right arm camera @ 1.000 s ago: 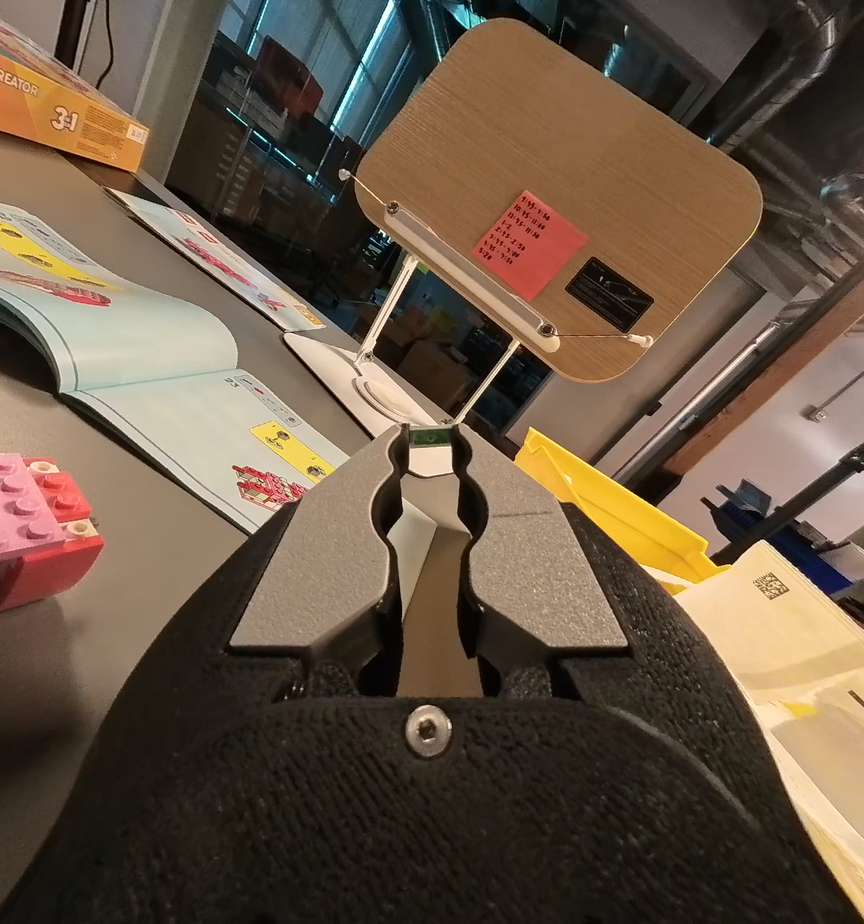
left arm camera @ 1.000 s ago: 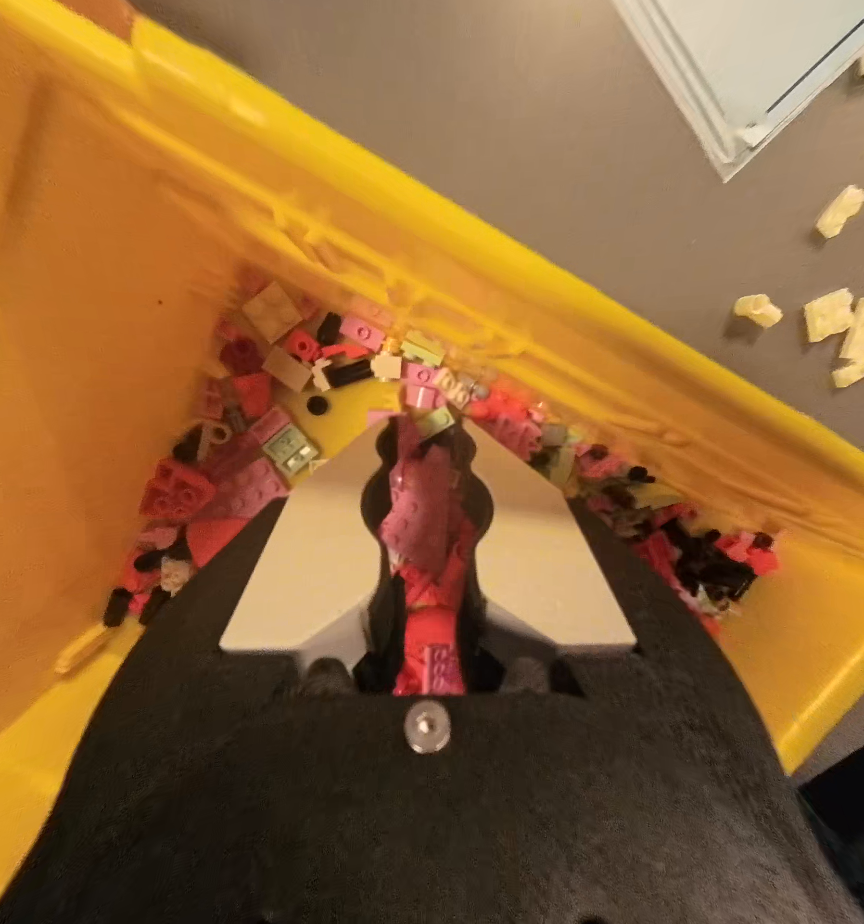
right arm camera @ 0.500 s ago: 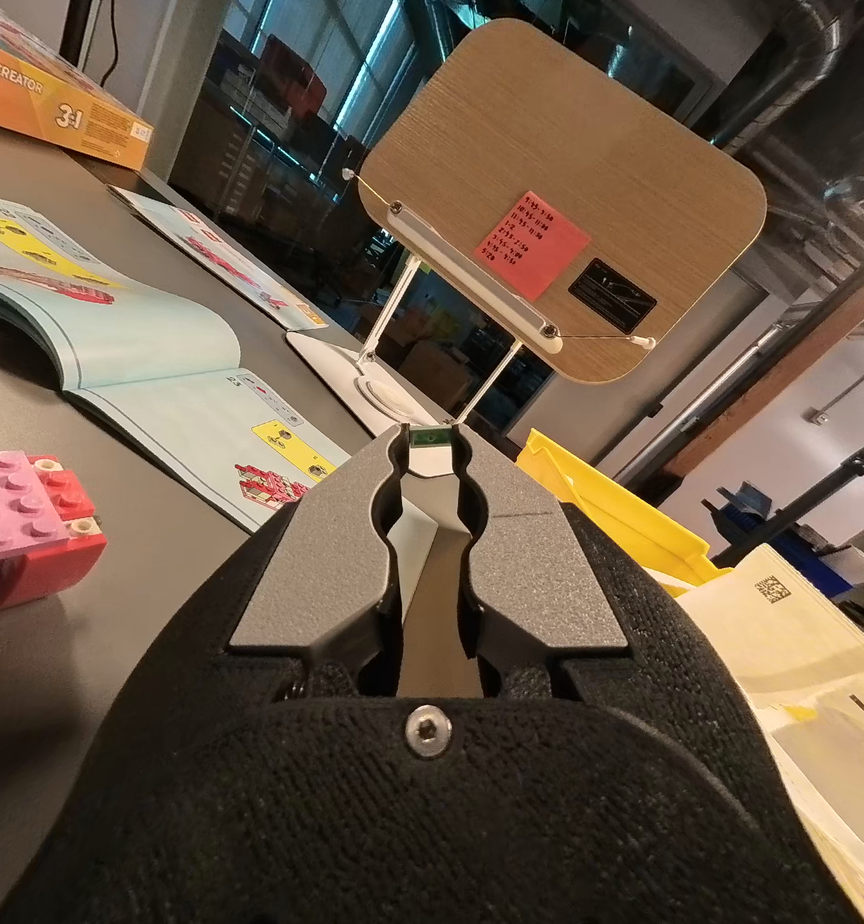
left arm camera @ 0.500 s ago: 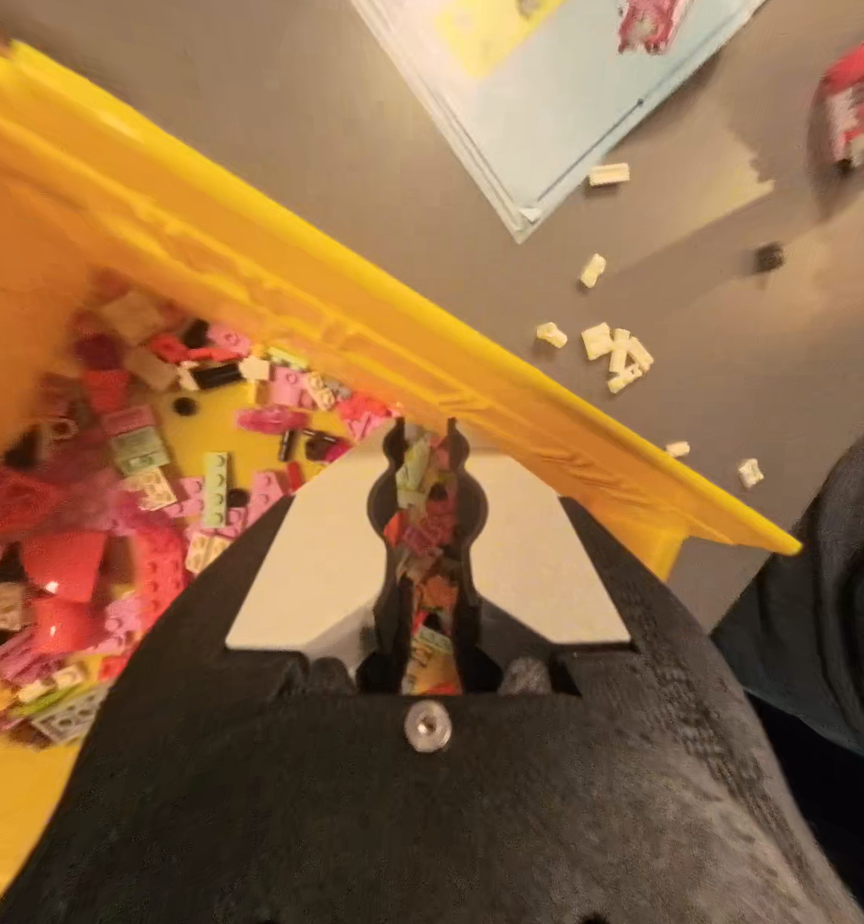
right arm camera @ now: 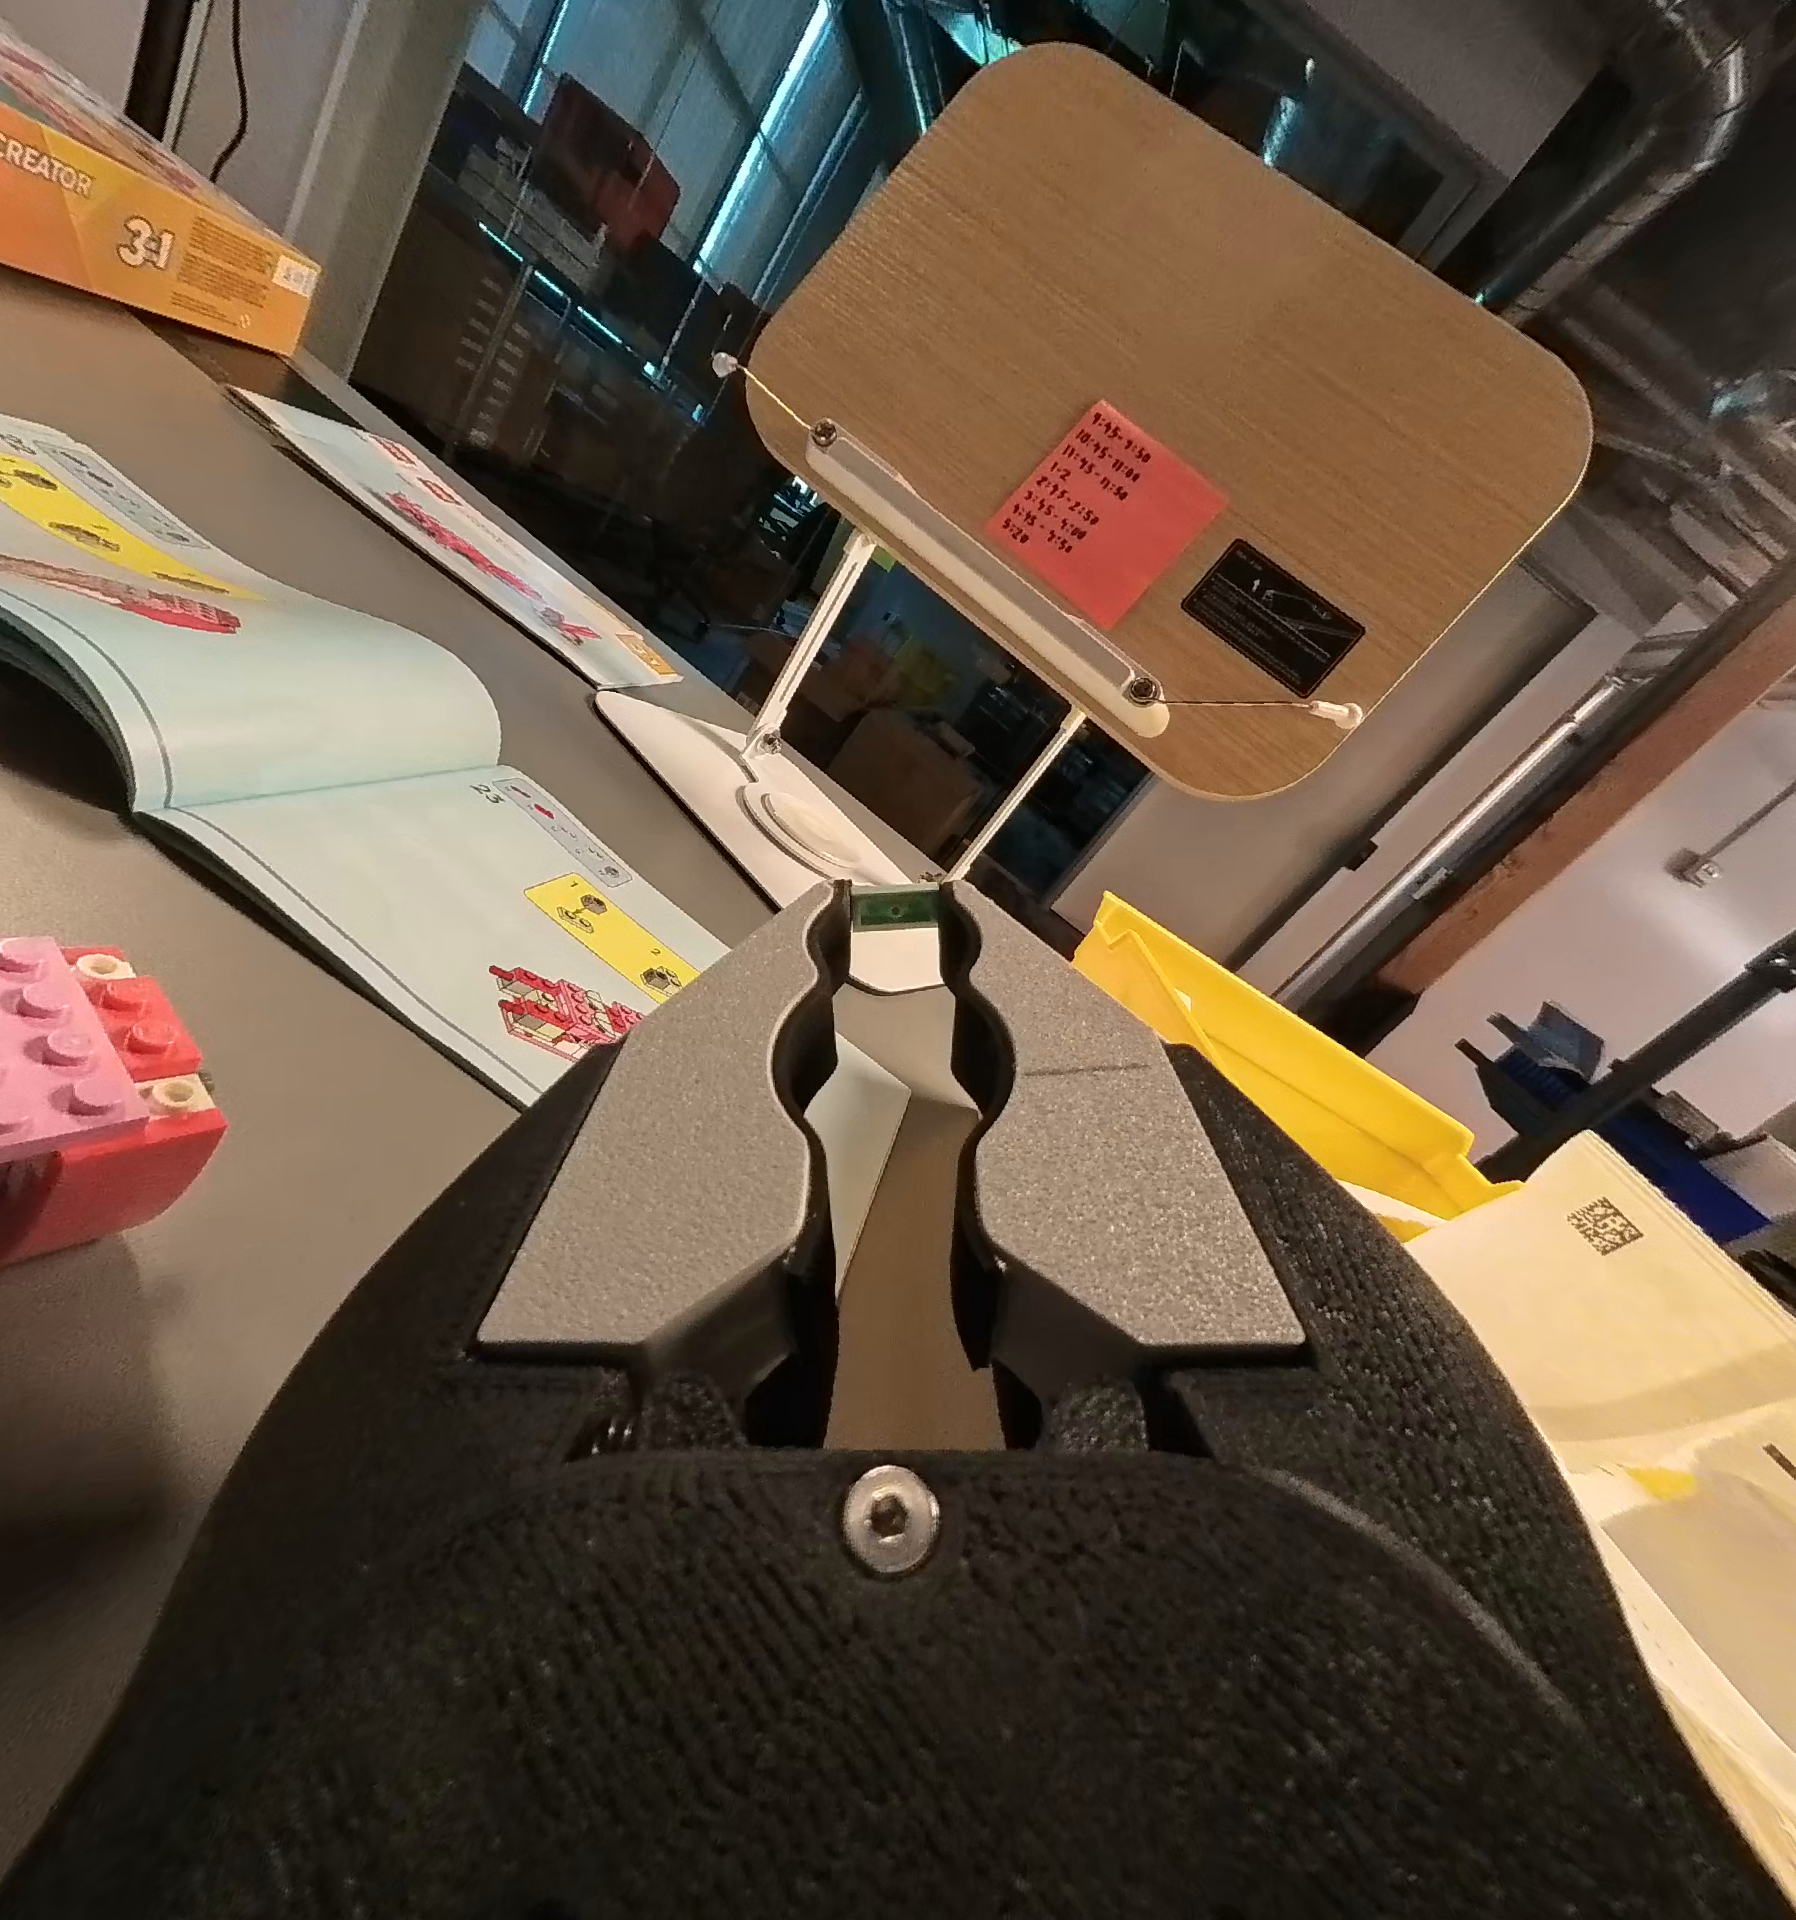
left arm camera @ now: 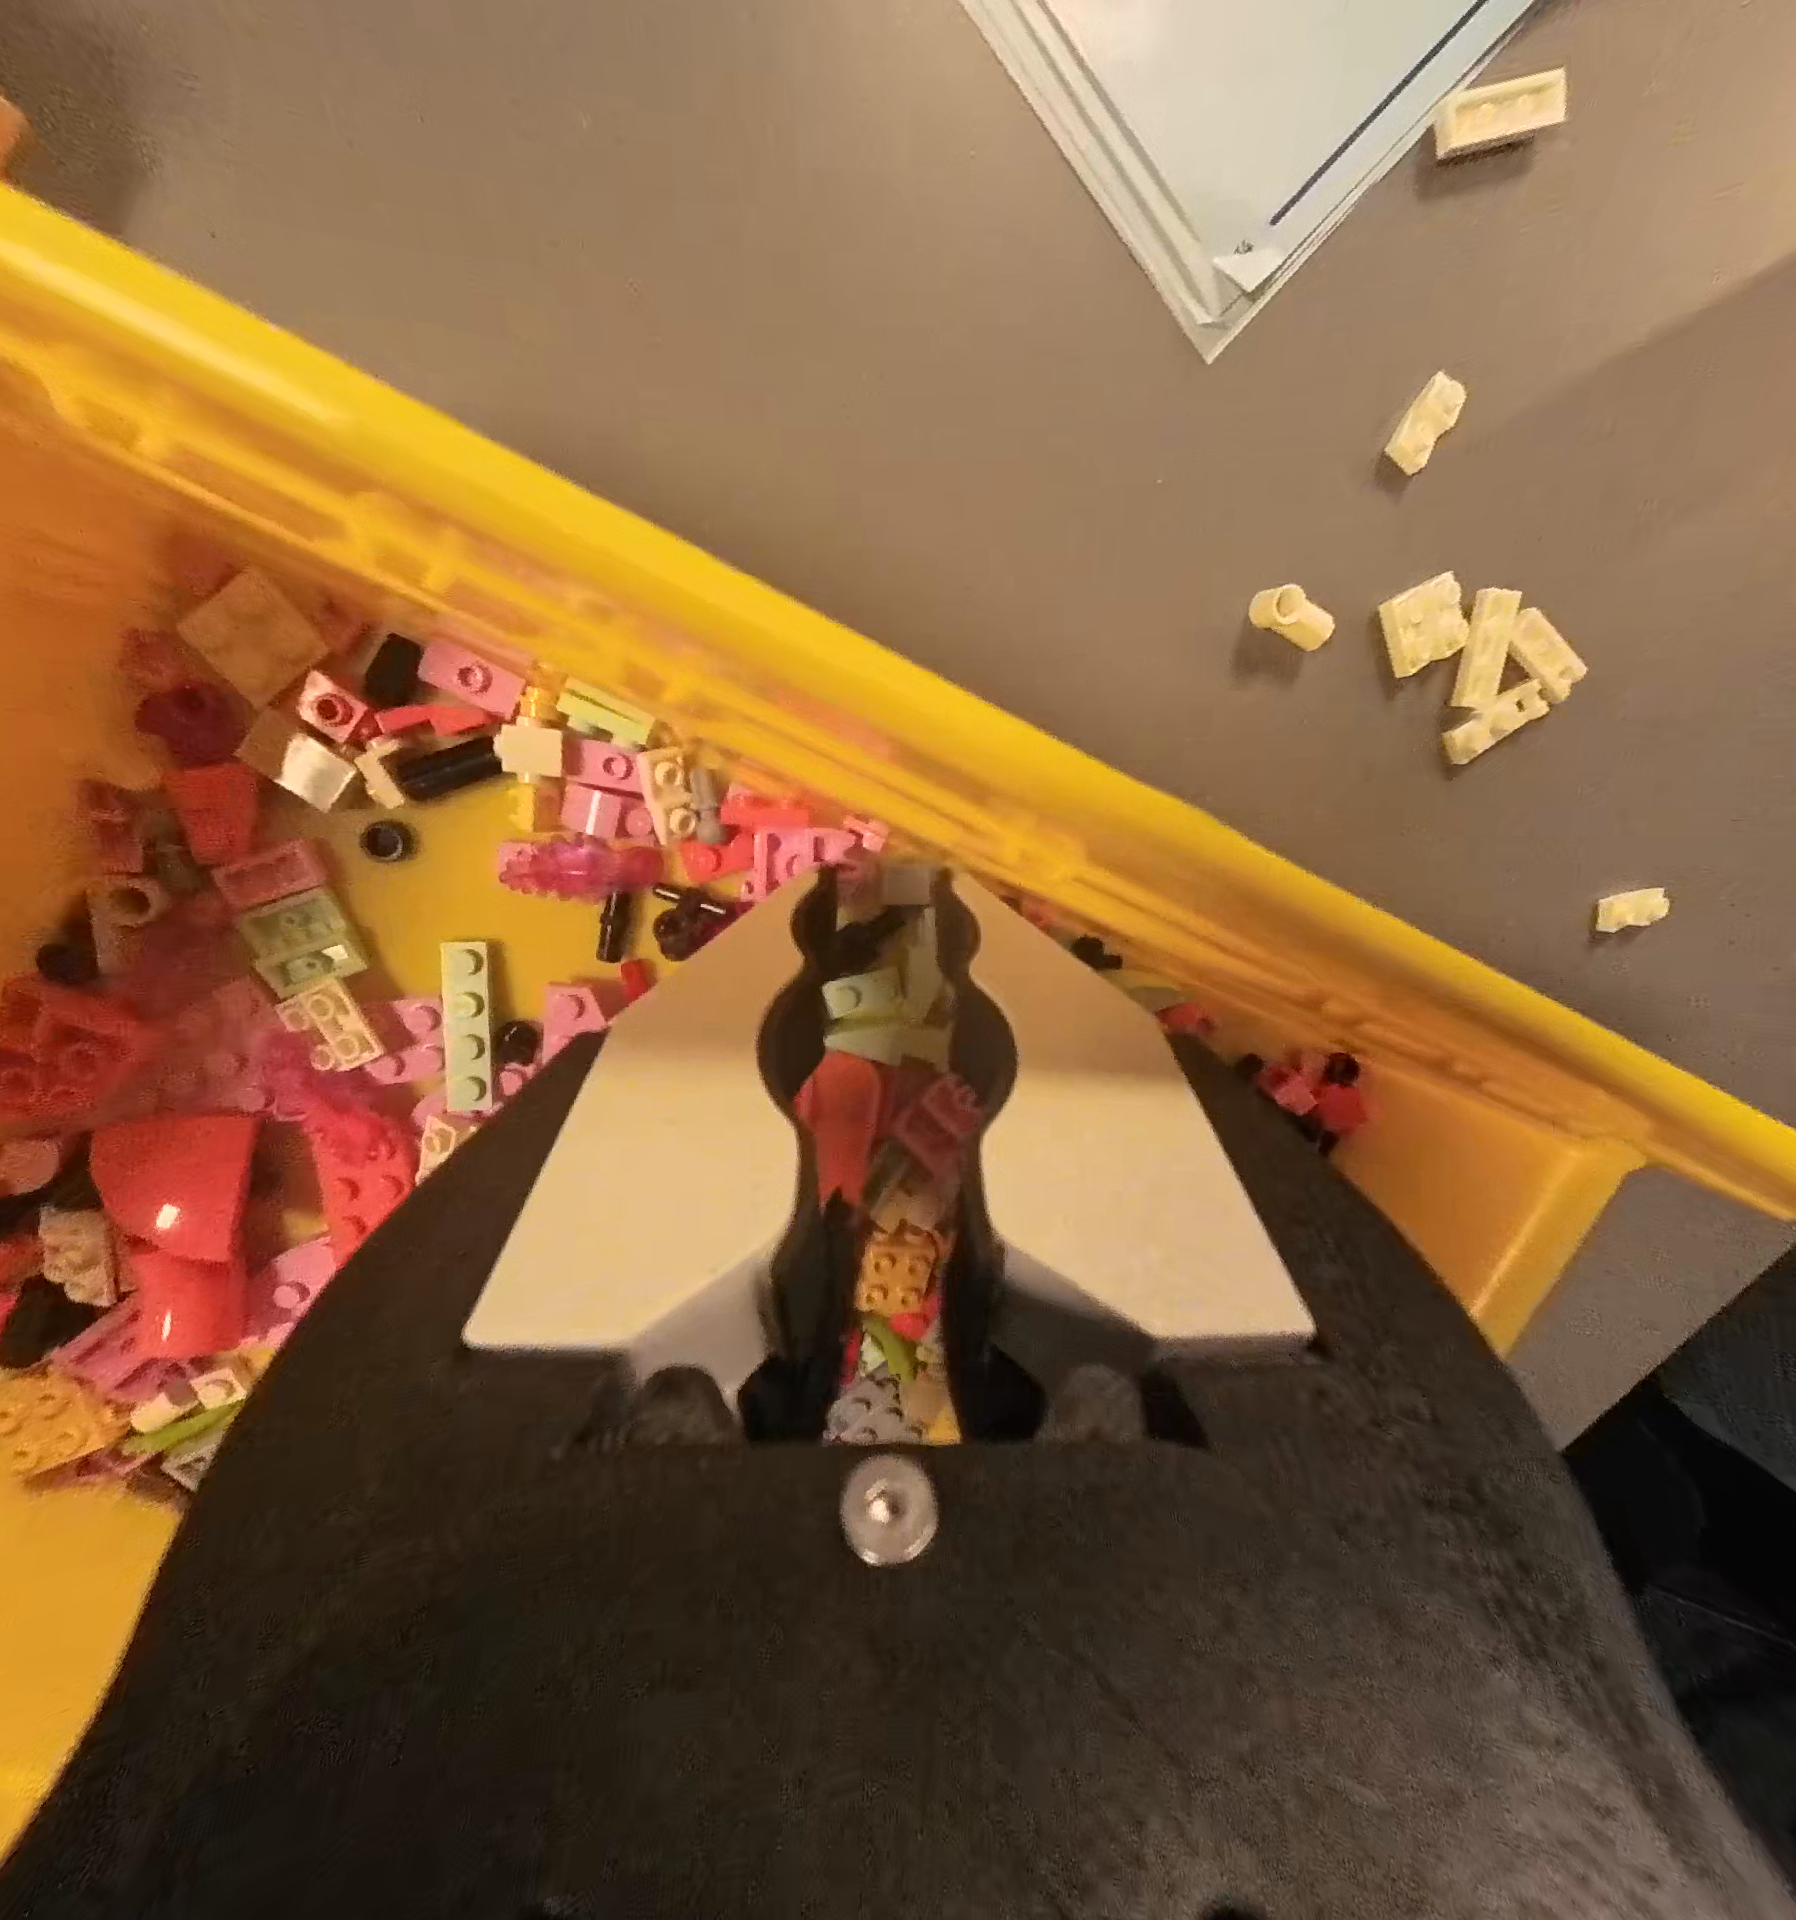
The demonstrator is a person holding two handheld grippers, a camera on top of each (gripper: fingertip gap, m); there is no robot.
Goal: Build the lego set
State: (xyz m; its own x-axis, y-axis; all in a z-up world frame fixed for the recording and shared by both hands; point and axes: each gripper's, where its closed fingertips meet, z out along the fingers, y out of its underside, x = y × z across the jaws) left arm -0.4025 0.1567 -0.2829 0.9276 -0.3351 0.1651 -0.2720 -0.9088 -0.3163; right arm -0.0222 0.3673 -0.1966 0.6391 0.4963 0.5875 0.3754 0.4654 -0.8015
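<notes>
Yellow plastic bin (left arm camera: pixel 665 665) of mixed bricks only in left view, left fingers (left arm camera: pixel 1070 1039) apart, whether grasping unclear | right fingers (right arm camera: pixel 759 997) clenched on small green plate (right arm camera: pixel 895 911) | wooden stand (right arm camera: pixel 1164 416) beyond on worktop (right arm camera: pixel 354 1143)

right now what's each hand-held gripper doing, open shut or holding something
Left hand-held gripper: shut on a small grey piece, over the yellow bin.
Right hand-held gripper: shut on a small green piece.

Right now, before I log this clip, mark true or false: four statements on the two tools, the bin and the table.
1. The right tool grips a small green piece at its tips. True.
2. The bin below the left tool is blue. False: it is yellow.
3. Loose cream pieces lie on the grey table, outside the bin. True.
4. The pink-and-red brick build sits inside the bin. False: it stands on the table.
</notes>
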